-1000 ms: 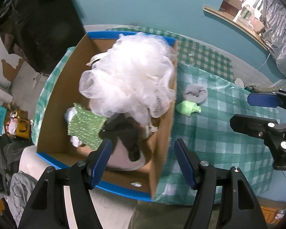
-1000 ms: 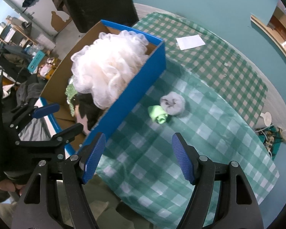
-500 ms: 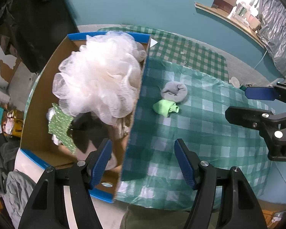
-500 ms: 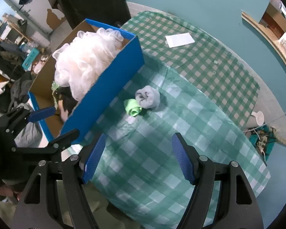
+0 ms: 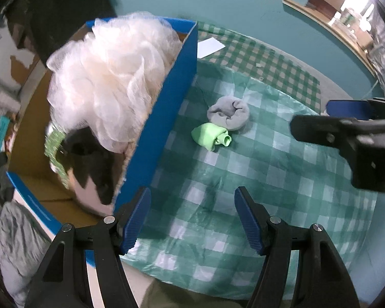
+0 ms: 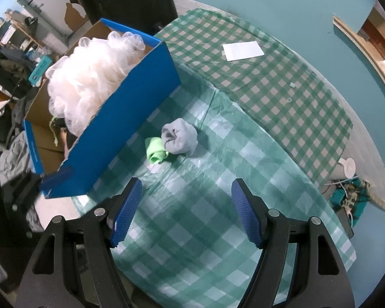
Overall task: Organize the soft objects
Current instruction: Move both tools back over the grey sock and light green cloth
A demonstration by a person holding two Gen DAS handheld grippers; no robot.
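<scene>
A rolled grey sock (image 5: 229, 113) (image 6: 180, 139) and a rolled light-green sock (image 5: 211, 136) (image 6: 155, 150) lie touching on the green checked tablecloth (image 5: 282, 174) (image 6: 218, 184). To their left stands a blue cardboard box (image 5: 166, 107) (image 6: 120, 128) holding a big white mesh pouf (image 5: 110, 82) (image 6: 89, 77), a green cloth (image 5: 54, 151) and a dark item. My left gripper (image 5: 192, 218) hovers open and empty over the cloth just right of the box wall. My right gripper (image 6: 186, 210) is open and empty too, nearer than the socks; it also shows at the right edge of the left wrist view.
A white paper sheet (image 6: 243, 50) (image 5: 209, 47) lies on the far part of the table. Teal floor surrounds the table, with cables and a power strip (image 6: 351, 200) at the right. Clutter and clothes (image 6: 10, 151) sit left of the box.
Both grippers moved rightward away from the box and a little lower, so the socks now sit nearer the middle of each view. Jaws stayed as wide as before.
</scene>
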